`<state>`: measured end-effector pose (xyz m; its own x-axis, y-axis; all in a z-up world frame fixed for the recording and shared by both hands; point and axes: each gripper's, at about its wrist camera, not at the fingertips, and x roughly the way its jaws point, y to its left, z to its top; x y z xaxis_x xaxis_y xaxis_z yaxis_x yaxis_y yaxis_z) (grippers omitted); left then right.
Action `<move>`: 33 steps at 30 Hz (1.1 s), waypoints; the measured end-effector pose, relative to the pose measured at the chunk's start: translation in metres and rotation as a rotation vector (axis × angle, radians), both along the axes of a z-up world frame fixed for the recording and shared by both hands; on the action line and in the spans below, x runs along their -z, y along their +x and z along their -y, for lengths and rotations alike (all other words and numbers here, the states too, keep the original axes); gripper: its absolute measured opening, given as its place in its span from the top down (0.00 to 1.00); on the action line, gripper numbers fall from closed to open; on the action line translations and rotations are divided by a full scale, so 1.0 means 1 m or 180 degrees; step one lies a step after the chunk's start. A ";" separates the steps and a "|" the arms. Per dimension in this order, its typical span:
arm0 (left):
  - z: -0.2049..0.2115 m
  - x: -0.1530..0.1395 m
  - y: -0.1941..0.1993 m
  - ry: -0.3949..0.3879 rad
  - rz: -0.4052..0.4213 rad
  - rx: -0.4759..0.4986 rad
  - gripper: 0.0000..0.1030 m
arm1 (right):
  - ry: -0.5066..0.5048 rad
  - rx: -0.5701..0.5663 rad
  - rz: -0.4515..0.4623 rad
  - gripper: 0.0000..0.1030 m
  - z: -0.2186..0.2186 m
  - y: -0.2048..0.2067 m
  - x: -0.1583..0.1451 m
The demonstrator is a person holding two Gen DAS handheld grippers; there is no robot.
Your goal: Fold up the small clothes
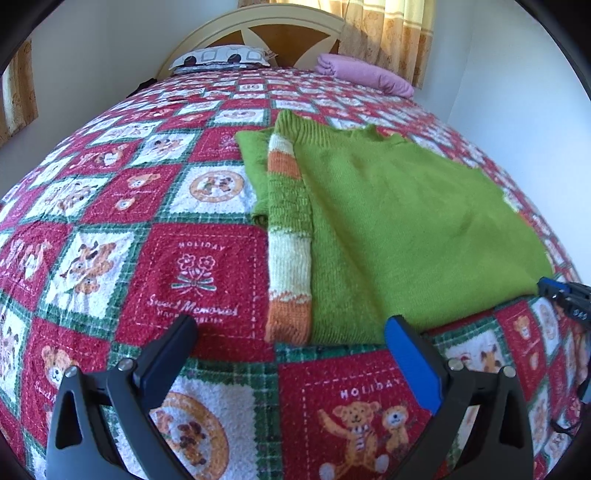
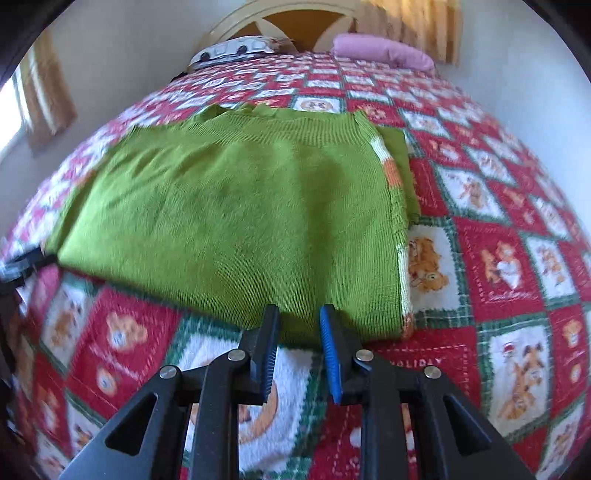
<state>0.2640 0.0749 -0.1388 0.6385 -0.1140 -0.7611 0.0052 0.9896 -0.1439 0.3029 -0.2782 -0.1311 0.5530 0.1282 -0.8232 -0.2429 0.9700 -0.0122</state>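
Note:
A small green knitted sweater (image 1: pixel 399 221) lies flat on the bed, with an orange, white and green striped sleeve (image 1: pixel 290 251) folded along its left side. My left gripper (image 1: pixel 291 328) is open wide and empty, just short of the sweater's near hem and the sleeve cuff. In the right wrist view the sweater (image 2: pixel 236 218) fills the middle. My right gripper (image 2: pixel 297 314) is narrowly open, its tips at the near hem with nothing held between them. The other gripper (image 1: pixel 565 299) shows at the sweater's right corner.
The bed has a red, green and white patchwork quilt (image 1: pixel 199 280) with bear pictures. A patterned pillow (image 1: pixel 221 57) and a folded pink cloth (image 1: pixel 365 74) lie at the headboard. White walls and curtains (image 1: pixel 395 33) stand around the bed.

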 end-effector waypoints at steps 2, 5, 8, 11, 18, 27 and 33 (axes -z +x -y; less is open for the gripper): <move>-0.009 -0.004 -0.003 -0.0095 0.0017 -0.0115 0.00 | -0.0080 -0.0008 0.0052 0.77 -0.004 -0.001 -0.006; -0.026 -0.015 -0.006 -0.0171 0.0090 -0.0192 0.00 | -0.0205 -0.0105 0.0192 0.72 -0.013 -0.006 -0.019; -0.039 -0.025 -0.003 -0.0062 0.0139 -0.0217 0.00 | -0.0192 -0.0184 0.0327 0.54 -0.026 -0.014 -0.031; -0.049 -0.032 0.012 0.0066 0.0133 -0.0262 0.00 | -0.0223 -0.0383 0.0487 0.53 -0.054 -0.024 -0.042; -0.064 -0.028 0.044 -0.0074 0.0058 -0.0350 0.00 | -0.0357 -0.1032 0.0638 0.52 -0.141 -0.042 -0.044; -0.051 -0.027 0.076 -0.0100 0.0010 -0.0293 0.00 | -0.0533 -0.1526 0.0717 0.52 -0.220 -0.050 -0.026; -0.044 -0.022 0.096 -0.0033 -0.0028 -0.0270 0.00 | -0.0586 -0.1654 0.0694 0.52 -0.249 -0.053 -0.014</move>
